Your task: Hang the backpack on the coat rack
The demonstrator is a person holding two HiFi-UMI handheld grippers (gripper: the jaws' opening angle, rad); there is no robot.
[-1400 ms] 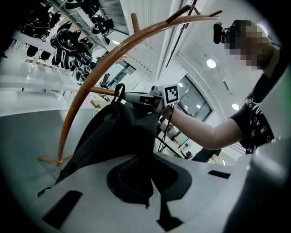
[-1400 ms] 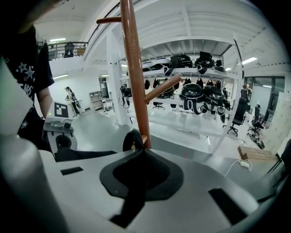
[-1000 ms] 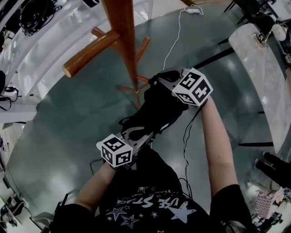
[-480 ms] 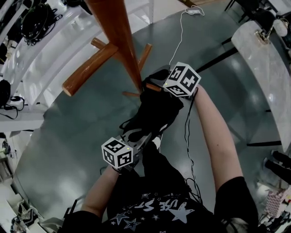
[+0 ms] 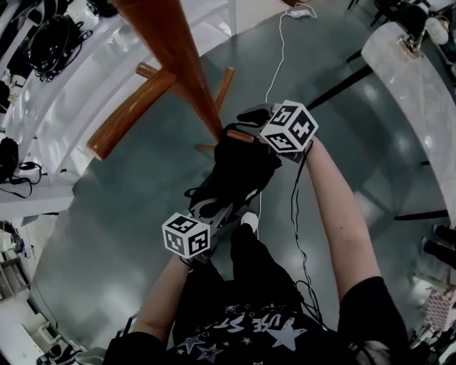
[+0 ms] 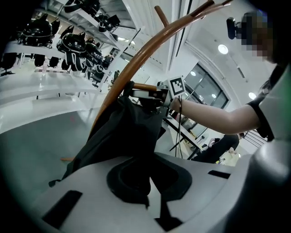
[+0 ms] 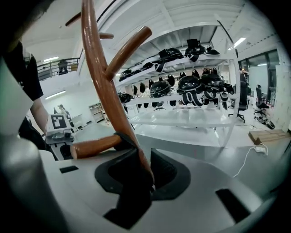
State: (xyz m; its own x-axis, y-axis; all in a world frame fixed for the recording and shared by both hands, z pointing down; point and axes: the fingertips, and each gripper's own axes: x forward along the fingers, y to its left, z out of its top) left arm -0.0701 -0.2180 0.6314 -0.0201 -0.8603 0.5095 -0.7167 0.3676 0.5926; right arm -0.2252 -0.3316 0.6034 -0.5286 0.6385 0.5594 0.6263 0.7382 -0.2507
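I am clamping my left gripper's (image 6: 148, 182) fingers on the backpack (image 6: 125, 132), while my right gripper's (image 7: 136, 176) fingers are opening around its strap (image 7: 122, 137), looped over the rack's (image 7: 97, 73) peg (image 7: 91, 148).

We're looking down at a glossy grey-green floor (image 5: 121, 214) that's carrying pretty much everything here. The wooden coat rack (image 5: 178, 57) is standing on it, and a white cable (image 5: 274, 60) is trailing across it to a white plug block (image 5: 303, 12). The black backpack (image 5: 239, 167) is hanging against the rack's trunk, with 1 strap (image 7: 122, 139) looping over a peg (image 7: 95, 146). White shelving (image 7: 191, 116) is standing behind, holding rows of dark gear (image 7: 200, 86).
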